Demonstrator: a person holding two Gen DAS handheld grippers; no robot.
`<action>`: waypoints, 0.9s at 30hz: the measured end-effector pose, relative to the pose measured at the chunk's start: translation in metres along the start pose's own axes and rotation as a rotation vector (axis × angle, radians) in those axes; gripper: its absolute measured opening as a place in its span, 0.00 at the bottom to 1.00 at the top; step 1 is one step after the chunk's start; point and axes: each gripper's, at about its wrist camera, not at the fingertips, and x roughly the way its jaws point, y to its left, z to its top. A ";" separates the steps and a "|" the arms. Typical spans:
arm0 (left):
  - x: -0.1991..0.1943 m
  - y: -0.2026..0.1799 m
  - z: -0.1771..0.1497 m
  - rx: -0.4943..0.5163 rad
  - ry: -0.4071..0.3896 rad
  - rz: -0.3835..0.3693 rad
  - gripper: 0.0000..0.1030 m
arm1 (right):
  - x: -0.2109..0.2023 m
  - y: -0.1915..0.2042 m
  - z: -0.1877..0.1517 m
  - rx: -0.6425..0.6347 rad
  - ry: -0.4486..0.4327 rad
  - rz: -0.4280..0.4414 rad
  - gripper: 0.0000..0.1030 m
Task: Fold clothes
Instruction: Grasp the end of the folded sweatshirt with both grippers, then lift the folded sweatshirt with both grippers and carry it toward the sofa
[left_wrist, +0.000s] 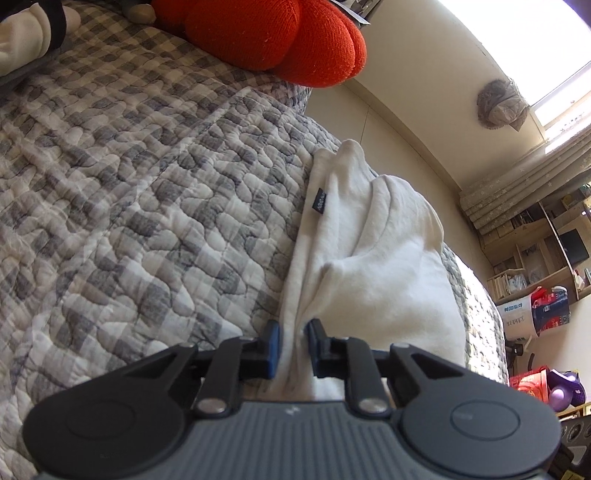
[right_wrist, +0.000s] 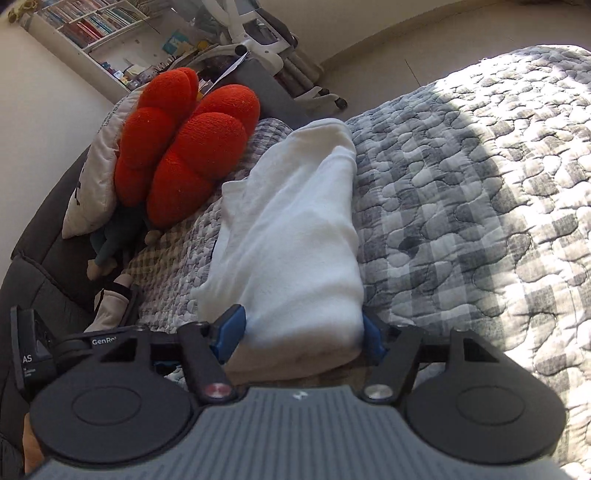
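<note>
White garment (right_wrist: 291, 236) lies lengthwise, pointing away from both tools.

Sunlight falls across a grey checked quilt (right_wrist: 480, 184), with bookshelves (right_wrist: 96, 26) against a pale wall (left_wrist: 406, 92).

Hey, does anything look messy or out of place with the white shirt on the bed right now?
Mostly the white shirt itself: it lies bunched and creased on the checked quilt, not flat, with a dark label showing. Each gripper, left and right, has shirt fabric between its fingers. Nothing looks spilled or damaged.
</note>
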 end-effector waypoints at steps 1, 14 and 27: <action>0.000 -0.001 0.000 0.007 0.000 0.002 0.17 | -0.001 0.003 -0.001 -0.028 -0.003 -0.019 0.48; -0.001 0.000 0.000 0.003 0.006 0.001 0.16 | 0.001 -0.011 -0.004 0.069 -0.022 0.055 0.58; -0.007 0.007 0.007 -0.051 0.031 -0.042 0.16 | -0.001 0.039 -0.020 -0.248 -0.072 -0.118 0.41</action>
